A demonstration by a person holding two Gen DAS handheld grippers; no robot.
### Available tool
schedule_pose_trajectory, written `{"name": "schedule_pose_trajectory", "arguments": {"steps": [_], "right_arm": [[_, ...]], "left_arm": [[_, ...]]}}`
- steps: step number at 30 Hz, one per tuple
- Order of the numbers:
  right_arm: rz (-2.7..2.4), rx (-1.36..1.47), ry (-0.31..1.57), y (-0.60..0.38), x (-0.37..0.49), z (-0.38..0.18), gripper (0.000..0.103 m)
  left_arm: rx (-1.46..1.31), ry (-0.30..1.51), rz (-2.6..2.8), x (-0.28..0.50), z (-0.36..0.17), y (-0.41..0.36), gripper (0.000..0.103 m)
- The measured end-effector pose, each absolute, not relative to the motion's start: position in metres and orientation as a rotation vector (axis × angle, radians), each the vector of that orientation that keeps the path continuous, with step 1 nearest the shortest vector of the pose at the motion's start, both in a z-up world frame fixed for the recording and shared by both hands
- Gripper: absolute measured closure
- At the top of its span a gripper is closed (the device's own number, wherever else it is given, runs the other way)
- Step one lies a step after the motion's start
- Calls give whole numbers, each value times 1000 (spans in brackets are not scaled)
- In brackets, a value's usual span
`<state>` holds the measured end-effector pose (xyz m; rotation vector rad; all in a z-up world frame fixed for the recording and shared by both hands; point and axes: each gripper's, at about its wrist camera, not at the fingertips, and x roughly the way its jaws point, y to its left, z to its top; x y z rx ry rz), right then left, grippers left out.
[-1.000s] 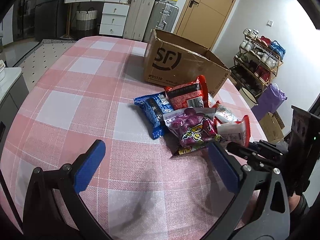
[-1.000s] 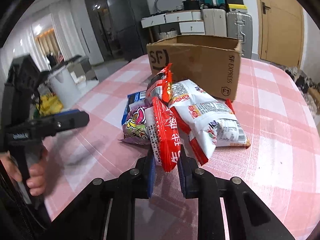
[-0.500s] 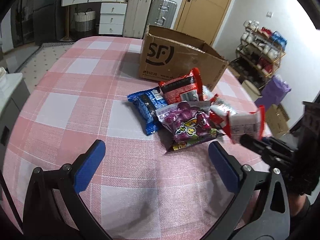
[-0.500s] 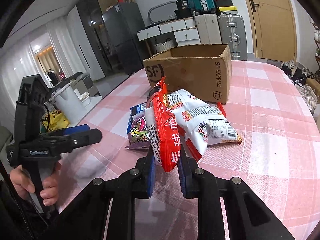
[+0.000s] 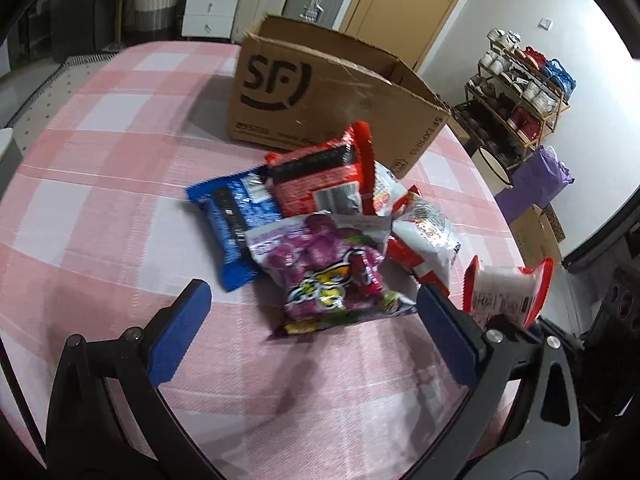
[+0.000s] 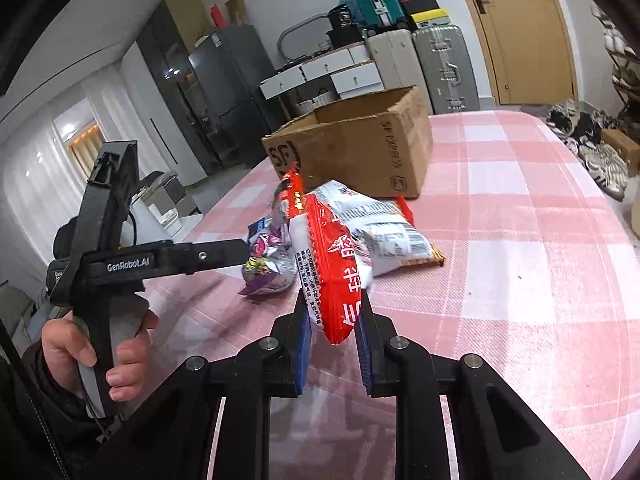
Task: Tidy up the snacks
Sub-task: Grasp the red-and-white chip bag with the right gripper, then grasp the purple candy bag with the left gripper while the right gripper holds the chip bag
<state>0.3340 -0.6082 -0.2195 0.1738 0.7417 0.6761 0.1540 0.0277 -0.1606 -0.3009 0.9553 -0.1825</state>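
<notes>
A pile of snack bags lies on the pink checked tablecloth (image 5: pixel 120 184) in front of an open cardboard box (image 5: pixel 320 92). The pile holds a purple candy bag (image 5: pixel 324 276), a blue packet (image 5: pixel 236 220), a red packet (image 5: pixel 320 176) and a white-and-red bag (image 5: pixel 424 232). My left gripper (image 5: pixel 314 334) stands open, its blue pads either side of the purple bag's near end and clear of it. My right gripper (image 6: pixel 334 332) is shut on a red-and-white snack packet (image 6: pixel 332 272), held upright above the cloth beside the pile; the same packet (image 5: pixel 504 292) shows at the right of the left wrist view.
A person's hand (image 6: pixel 100 352) grips the left gripper's handle at the left. The box (image 6: pixel 360 148) is open at the top. Off the table stand suitcases (image 6: pixel 440 64), white drawers (image 5: pixel 208 8), a door and a shoe rack (image 5: pixel 520 92). The table's right edge lies close to the pile.
The right gripper has lifted the red-and-white packet off the pile and drawn it away, rolling a little. The left gripper has moved in toward the purple bag.
</notes>
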Motion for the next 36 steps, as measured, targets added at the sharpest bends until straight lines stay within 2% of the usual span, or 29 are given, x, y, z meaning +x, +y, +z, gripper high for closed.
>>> {"name": "schedule_pose_trajectory", "arguments": {"steps": [13, 22, 26, 28, 29, 36], "right_arm": [[676, 226, 747, -620, 336, -231, 83], [674, 226, 738, -621, 336, -230, 83], [668, 217, 738, -620, 335, -229, 83], [665, 213, 741, -620, 334, -228, 83], [661, 209, 743, -619, 334, -228, 83], [647, 176, 744, -614, 325, -220, 83]], "left_arm": [[-248, 1024, -136, 186, -174, -3, 2], [-310, 1043, -159, 198, -184, -2, 15], [-319, 1045, -202, 198, -187, -3, 38], [-313, 1041, -213, 198, -187, -4, 41], [-317, 1040, -226, 196, -188, -4, 51], [-348, 1028, -266, 187, -193, 4, 57]]}}
